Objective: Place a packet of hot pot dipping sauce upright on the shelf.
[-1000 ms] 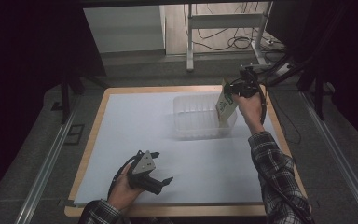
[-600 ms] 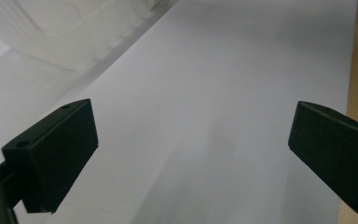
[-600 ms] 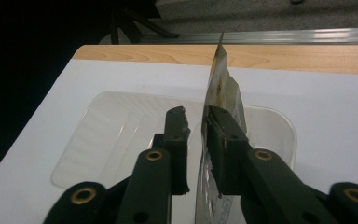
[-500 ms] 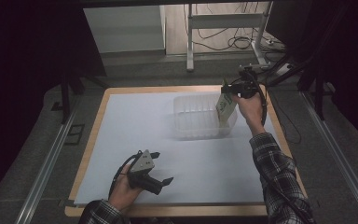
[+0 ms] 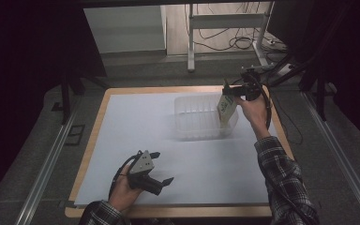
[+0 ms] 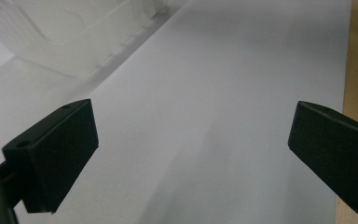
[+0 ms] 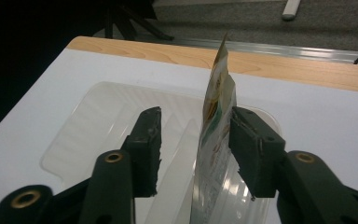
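Pouch [image 7: 216,116]: flat printed sachet, green and cream with a glossy face, thin-edged. It stands upright with its lower part inside the clear bin, at the bin's right end as the high view shows it.

Clear bin [image 5: 194,117]: translucent plastic tub, rectangular with rounded corners and ribbed walls. It sits on the far right part of the desk and serves as the landmark for every entry below.

Right claw [image 7: 196,135]: above the bin's right end, reaching in from the right side. Its jaws are spread; the pouch lies against the right-hand jaw and a clear gap separates it from the left-hand one. Judgement: the pouch is being let go into the bin, or has not yet been gripped; which of the two cannot be told.

Right hand [image 5: 254,110]: just right of the bin, wrapped around the gripper body, with a plaid sleeve behind it.

Left claw [image 6: 191,140]: well apart from the bin, at the near left of the desk. Its jaws are wide apart with nothing between them. Judgement: parked clear so the bin stays free for the other hand.

Desk [image 5: 131,122]: matte white sheet over a pale wooden board, whose rim shows as a border around the sheet. The surface is smooth and bare.
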`<state>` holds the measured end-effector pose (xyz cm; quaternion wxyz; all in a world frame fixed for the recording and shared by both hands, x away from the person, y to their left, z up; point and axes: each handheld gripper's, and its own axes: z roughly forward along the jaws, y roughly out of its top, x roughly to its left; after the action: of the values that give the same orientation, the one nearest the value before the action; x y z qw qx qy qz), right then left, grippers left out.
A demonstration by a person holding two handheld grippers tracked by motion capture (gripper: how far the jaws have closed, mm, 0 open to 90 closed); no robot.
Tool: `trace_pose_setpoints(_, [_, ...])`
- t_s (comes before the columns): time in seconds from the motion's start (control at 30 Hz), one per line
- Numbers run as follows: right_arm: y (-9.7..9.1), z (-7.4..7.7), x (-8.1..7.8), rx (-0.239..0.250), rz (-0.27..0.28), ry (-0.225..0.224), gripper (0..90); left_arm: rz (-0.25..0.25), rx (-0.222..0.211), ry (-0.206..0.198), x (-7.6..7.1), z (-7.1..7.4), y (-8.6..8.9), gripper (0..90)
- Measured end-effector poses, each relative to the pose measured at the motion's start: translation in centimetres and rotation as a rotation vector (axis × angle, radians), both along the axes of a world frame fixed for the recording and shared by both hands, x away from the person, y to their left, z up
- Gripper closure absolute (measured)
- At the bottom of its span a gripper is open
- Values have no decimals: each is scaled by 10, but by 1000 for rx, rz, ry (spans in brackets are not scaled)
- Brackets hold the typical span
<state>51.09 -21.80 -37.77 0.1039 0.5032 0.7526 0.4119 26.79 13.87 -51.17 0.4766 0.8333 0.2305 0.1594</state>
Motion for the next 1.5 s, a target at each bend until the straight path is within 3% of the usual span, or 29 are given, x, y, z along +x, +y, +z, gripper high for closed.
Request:
trace_pose_setpoints(0.37, [0,3,-12,-31,29,-41,423,3,-14,5,1,1,3,20])
trace_pose_setpoints(1.3, [-6,7,-35,-26,67,-55,297,15,8,17,1,-1,0,19])
trace_pose_setpoints(1.5, [-9,6,-41,-43,72,-65,281,13,11,18,1,-1,0,20])
